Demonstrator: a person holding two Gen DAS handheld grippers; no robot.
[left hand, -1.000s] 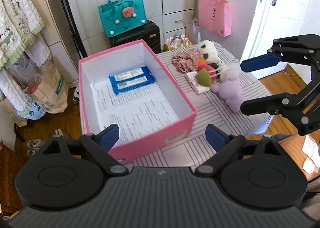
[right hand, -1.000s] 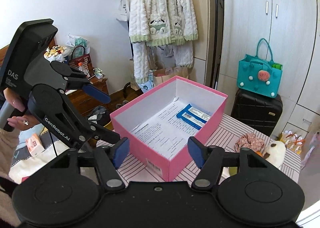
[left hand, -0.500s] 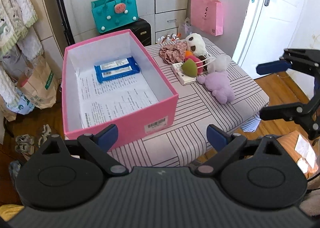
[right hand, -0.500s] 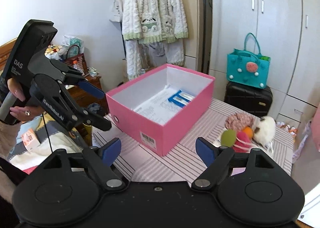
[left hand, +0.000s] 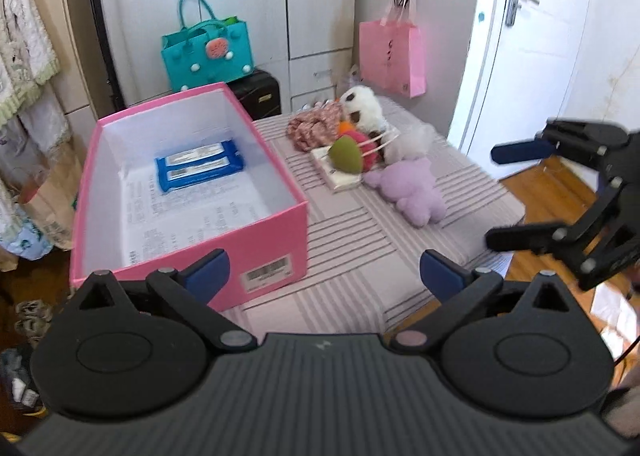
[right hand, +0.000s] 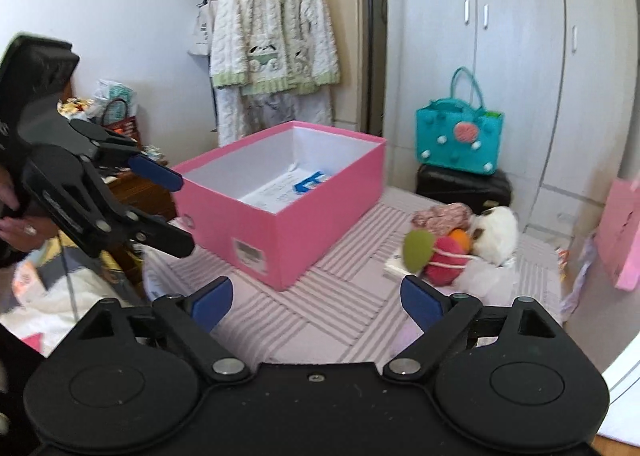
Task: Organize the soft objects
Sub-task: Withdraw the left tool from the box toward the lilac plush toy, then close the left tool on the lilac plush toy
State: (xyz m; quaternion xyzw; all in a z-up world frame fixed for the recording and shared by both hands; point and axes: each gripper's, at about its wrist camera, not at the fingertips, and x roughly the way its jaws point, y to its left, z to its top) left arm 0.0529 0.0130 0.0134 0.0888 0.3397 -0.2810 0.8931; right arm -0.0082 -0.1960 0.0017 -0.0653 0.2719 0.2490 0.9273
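Heaped at the far end of the striped table [left hand: 360, 256]: a lilac plush toy [left hand: 412, 191] nearest, lying flat; just beside it a green egg-shaped sponge [left hand: 346, 153] leaning on a pink-red soft ball [right hand: 446, 256] wrapped in white cord, an orange ball [right hand: 459, 236] tucked behind. Underneath the sponge, a flat white packet [left hand: 340, 175]. Behind these, a white and brown plush animal [left hand: 364, 109] and a crumpled floral cloth [left hand: 312, 125], touching each other. Something white and fluffy [left hand: 412, 139] between the plush animal and the lilac toy, too blurred to name.

To the left of the heap, apart from it: an open pink box [left hand: 276, 244], white inside, lidless. On its floor a printed paper sheet [left hand: 192, 207] and, toward the far wall, a twin pack of blue wipes [left hand: 199, 165].

Left gripper [left hand: 324, 272] over the near edge of the table, blue pads spread wide, having just been opening, nothing between them. Right gripper [right hand: 316, 298] likewise spread and just been opening, nothing between the pads, aimed over the table between box and heap. Seen from the left wrist, off the table's right edge, above the wooden floor.

Behind the table: a teal felt handbag [left hand: 208, 55] on a black suitcase [left hand: 260, 93], a pink paper bag [left hand: 394, 55] hanging from the wardrobe, a white door [left hand: 528, 55]. At left, a white knitted cardigan [right hand: 272, 23] on a hanger.
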